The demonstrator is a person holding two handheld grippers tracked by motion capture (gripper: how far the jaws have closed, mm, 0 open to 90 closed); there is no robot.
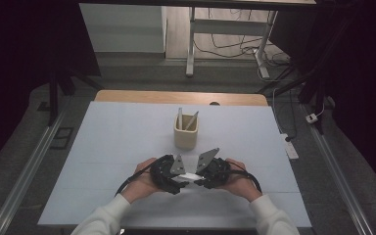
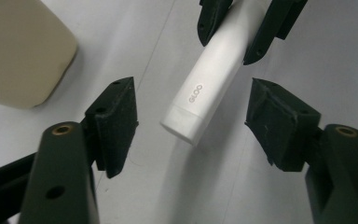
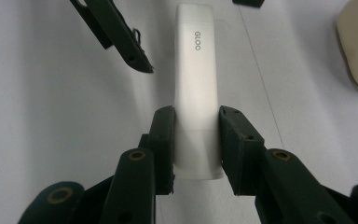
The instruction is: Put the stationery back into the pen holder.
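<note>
Dim room, dark curtains either side; a desk frame and loose cables on the floor beyond the table [image 1: 127, 98]. The table carries a pale blue-white mat [image 1: 117, 142], edges square to the person's side.

Near mat centre stands a cream cup [image 1: 185, 132], upright, with two flat grey sticks [image 1: 186, 119] leaning inside it. It stands just beyond the hands, apart from them. Judgement: the cup is the holder for finished or waiting items, kept within short reach.

Both hands meet low on the mat, in front of the cup. The right gripper [image 3: 196, 135] is clamped on a white glue stick [image 3: 195, 88] marked "GLOO", pads pressing its two sides towards one end. The tube lies roughly level just above the mat; from the high view it shows as a white bar [image 1: 188, 176] between the two tools. Judgement: the right hand acts as a vise, holding the body steady so the free end can be worked.

The left gripper [image 2: 191, 126] faces that free end, jaws wide, one either side of the tube [image 2: 209, 79] and not touching it. Judgement: it is lined up to take the cap end, for a pull or twist, or to take over the tube.
</note>
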